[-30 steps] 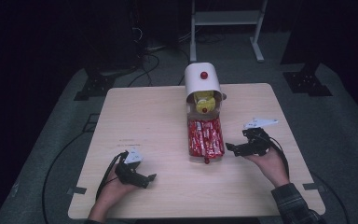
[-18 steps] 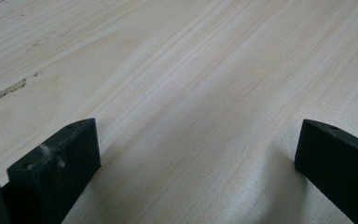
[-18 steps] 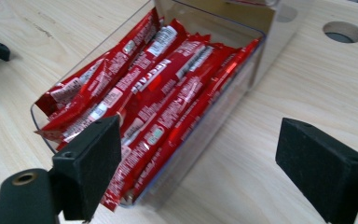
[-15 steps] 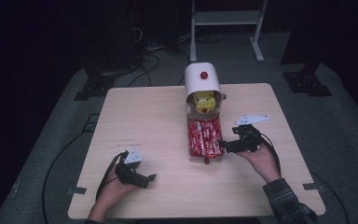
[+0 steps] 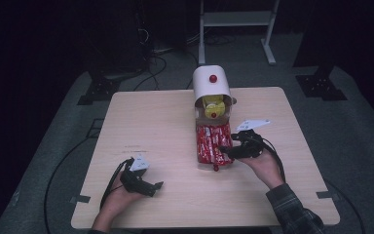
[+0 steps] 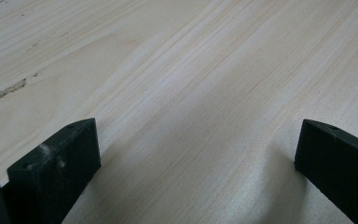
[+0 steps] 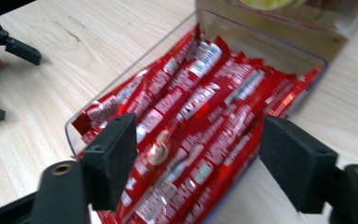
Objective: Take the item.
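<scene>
Dark floor and cables ring a pale wooden table, where a clear tray of red packets lies just right of centre, its far end touching a white dispenser at twelve o'clock. At the tray's four o'clock edge the right gripper hovers over the packets; its jaws have just been closing yet stand apart, the packets beneath them, nothing pinched. At seven o'clock, well apart from the tray, the left gripper rests low on bare wood, jaws wide open
</scene>
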Demonstrator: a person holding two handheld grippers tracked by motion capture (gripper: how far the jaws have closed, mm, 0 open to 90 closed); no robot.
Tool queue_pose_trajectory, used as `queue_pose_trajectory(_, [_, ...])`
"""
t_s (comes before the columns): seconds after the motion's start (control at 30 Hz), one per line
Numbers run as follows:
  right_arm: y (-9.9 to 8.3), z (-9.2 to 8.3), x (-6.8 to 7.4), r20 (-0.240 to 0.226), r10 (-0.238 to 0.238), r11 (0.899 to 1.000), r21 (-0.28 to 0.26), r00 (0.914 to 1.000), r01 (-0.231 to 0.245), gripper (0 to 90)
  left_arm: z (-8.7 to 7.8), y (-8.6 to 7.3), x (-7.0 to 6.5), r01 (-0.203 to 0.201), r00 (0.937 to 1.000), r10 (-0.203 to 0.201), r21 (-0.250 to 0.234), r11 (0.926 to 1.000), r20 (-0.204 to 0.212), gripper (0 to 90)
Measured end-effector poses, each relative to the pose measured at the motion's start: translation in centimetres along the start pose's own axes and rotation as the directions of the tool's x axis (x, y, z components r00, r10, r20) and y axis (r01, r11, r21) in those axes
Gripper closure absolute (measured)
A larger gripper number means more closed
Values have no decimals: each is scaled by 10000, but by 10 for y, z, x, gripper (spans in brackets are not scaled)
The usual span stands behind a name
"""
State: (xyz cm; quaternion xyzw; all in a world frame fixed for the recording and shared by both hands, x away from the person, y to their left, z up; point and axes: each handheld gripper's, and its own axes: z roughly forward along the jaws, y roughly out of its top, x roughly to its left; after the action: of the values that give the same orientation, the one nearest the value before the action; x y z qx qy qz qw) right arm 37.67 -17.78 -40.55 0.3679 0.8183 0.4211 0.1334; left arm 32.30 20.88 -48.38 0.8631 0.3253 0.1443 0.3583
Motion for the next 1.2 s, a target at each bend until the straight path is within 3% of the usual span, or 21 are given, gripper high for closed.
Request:
queue_pose_trajectory(0.37, [7,15,10,-265,-319,9993,211,9991,324,403,0,0,0,6,10000,-6,-10,10000,-9,0])
queue_pose_trajectory(0.73, [3,22,8,-426,-275,9984,492,9987,296,511,0,0,0,-3,10000,3,-3,10000,-4,0])
queue_pose_trajectory(0.93, [-2,27,10,120,-421,9981,462,9990,415,633,0,0,0,-1,10000,1,-1,10000,-1,0])
queue_pose_trajectory(1.0, [-2,27,10,144,-419,9981,466,9990,412,648,0,0,0,-4,10000,4,-3,10000,-3,0])
queue_pose_trajectory(1.2, [-3,26,8,253,-290,9985,470,9993,278,809,0,0,0,-4,10000,4,0,10000,0,0])
